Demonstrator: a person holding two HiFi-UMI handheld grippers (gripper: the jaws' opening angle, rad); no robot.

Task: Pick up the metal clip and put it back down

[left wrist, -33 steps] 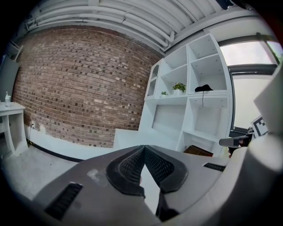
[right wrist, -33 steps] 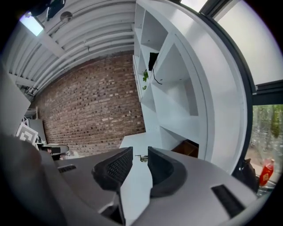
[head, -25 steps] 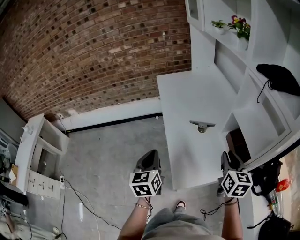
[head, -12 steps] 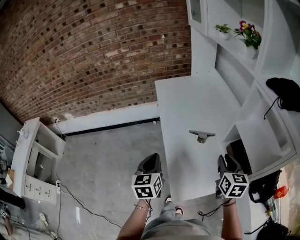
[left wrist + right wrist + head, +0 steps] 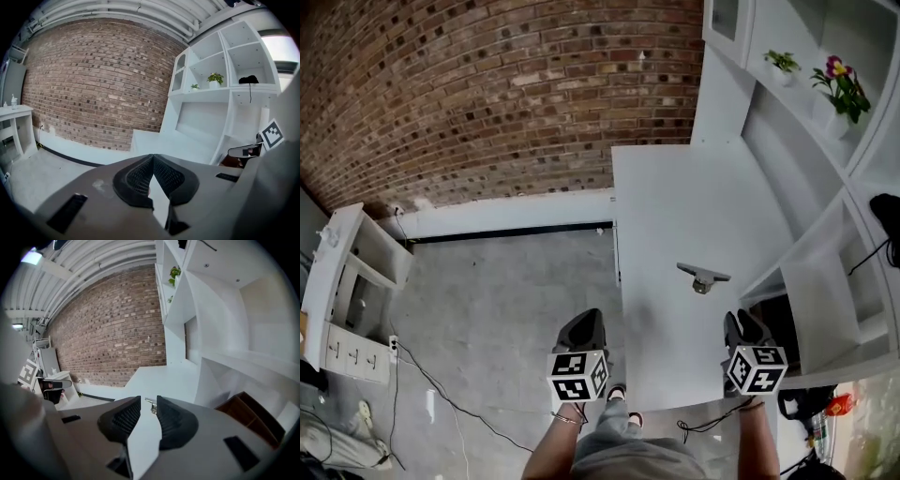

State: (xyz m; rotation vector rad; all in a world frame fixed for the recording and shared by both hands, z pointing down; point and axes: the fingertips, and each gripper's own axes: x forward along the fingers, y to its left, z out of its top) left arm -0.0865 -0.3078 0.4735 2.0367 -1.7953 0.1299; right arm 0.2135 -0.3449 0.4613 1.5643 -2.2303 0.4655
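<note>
Nearest, the left gripper (image 5: 584,321) hangs over the grey concrete floor (image 5: 506,291), just left of the white rectangular table (image 5: 675,197). Its own view shows the black ribbed jaw tips pressed together with nothing between them. The right gripper (image 5: 741,324) sits above the table's near right corner, its jaws a narrow slit apart and empty. Only its view frames the grey metal clip (image 5: 150,404) through that slit. The clip lies mid-table, farther on and towards the right. Beyond stand the red-brown brick wall (image 5: 506,94) and, on the right, the white shelf unit (image 5: 811,291).
</note>
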